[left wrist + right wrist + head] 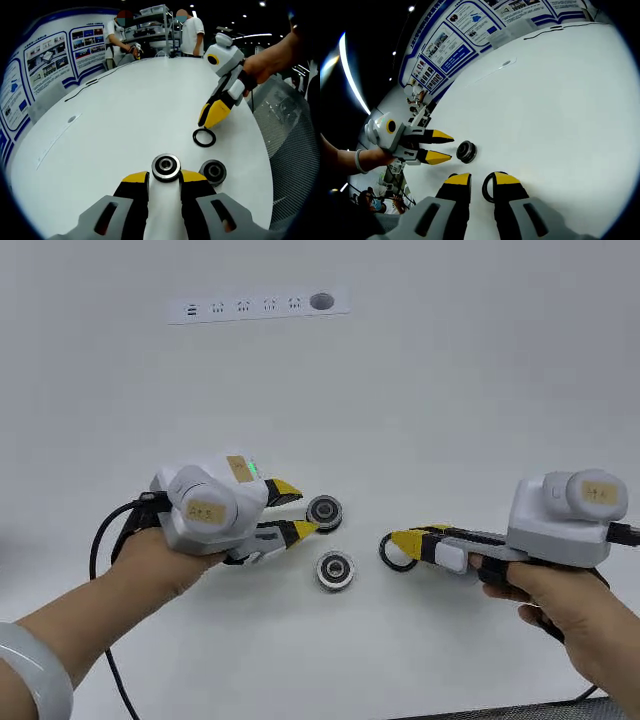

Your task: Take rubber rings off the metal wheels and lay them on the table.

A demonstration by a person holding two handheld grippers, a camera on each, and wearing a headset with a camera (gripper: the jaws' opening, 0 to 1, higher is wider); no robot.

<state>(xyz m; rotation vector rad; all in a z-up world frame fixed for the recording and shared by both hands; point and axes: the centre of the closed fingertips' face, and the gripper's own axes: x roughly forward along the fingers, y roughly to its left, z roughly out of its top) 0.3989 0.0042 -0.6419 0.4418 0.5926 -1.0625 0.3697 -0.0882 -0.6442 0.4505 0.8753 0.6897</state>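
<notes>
My left claw [165, 177] is spread: the two yellow tips stand apart and grip nothing. It lies low over the white counter [450, 390] and points across it toward my other claw. The far wheel [324, 510] lies flat just ahead of those tips, in line with the gap between them. In the left gripper view it sits right at the tip ends, but I cannot tell whether either tip touches it. The near wheel [335, 570] lies flat just beside it, on the side closer to me, and the two wheels are apart. Neither wheel is held. I cannot tell whether either of them still carries rubber.

My right claw [483, 177] also has its jaws parted, with a narrow gap and nothing pinched between the pads. The one loose black ring [204, 145] lies flat on the counter right at this claw's tip. It is apart from both wheels, on the right claw's side of them. In the right gripper view one jaw hides part of the ring, so I cannot say whether that jaw rests on it or hangs just above it.

My left hand [160, 560] wraps the left claw's grip, with a pale bracelet [40, 670] on that wrist and a black cable [93, 555] looping away from it. My right hand [545, 590] holds the right claw from below. A white power strip [258, 306] lies at the far edge of the counter, well apart from everything else.
</notes>
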